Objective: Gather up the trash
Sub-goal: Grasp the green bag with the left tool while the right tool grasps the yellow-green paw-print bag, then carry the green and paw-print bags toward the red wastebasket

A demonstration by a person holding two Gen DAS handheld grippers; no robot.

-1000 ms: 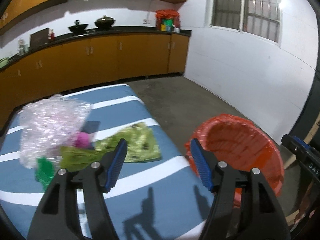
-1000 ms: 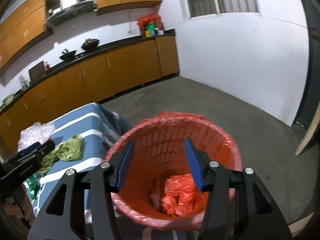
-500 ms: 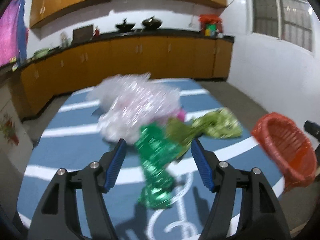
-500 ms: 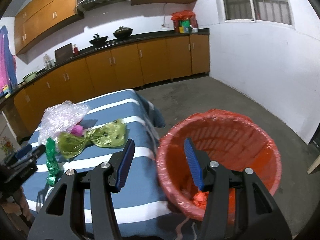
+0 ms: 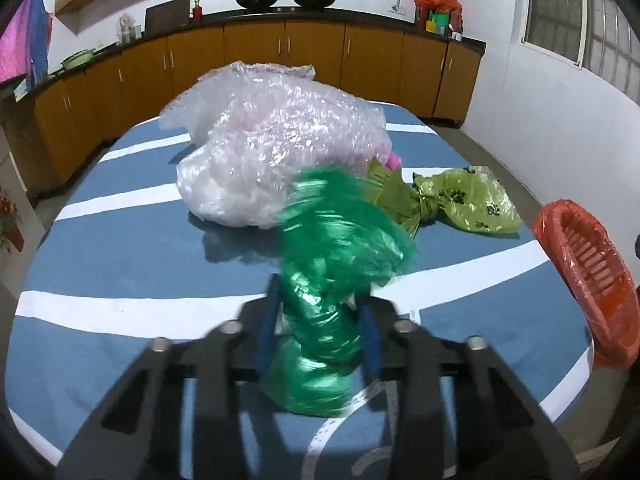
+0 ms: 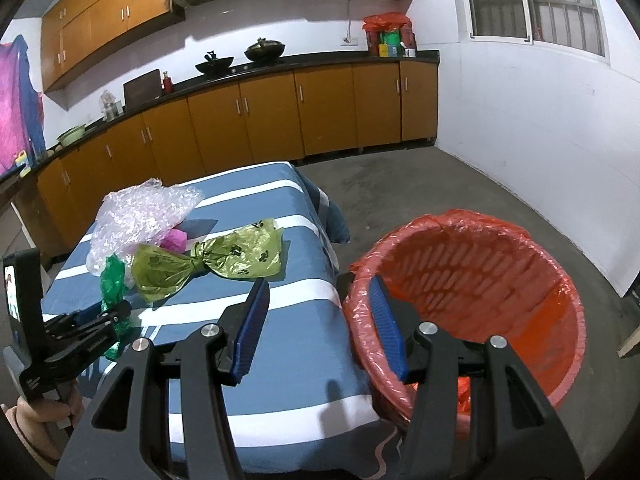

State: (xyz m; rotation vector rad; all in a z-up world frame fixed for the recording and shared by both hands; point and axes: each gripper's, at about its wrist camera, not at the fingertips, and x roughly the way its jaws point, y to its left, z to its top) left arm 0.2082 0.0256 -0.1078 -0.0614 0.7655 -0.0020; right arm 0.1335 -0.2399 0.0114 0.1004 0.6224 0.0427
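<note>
Left gripper [image 5: 320, 332]: fingers narrowed onto the lower, twisted part of the green plastic bag [image 5: 332, 280], which stood between the blue pads at the near edge of the table [image 5: 120, 280]; the bag was blurred, so whether it was clear of the cloth could not be told.
Green plastic bag, handling: judged very light, soft and crinkly, with a slick film surface (a pinch on loose film may slide); the bunched, twisted waist was the firmest place to take hold, and it was there that the fingers sat.
Right gripper [image 6: 320, 328]: fingers wide apart and holding nothing, poised over the gap between the table edge and the red basket [image 6: 560, 300].
Red basket: lined with a red plastic bag, standing on the floor just beside the table's right side, mouth open upward; red crumpled material showed at its bottom.
Olive bag [image 5: 468, 200]: knotted at the middle like a bow, printed with dark paw marks, lying on the table beyond the green bag; judged light and limp, best taken at the knot.
Bubble wrap [image 5: 272, 148]: a large clear bundle farther back on the table, with a small pink item [image 5: 394, 159] at its right edge; judged bulky but nearly weightless, and springy under a squeeze.
</note>
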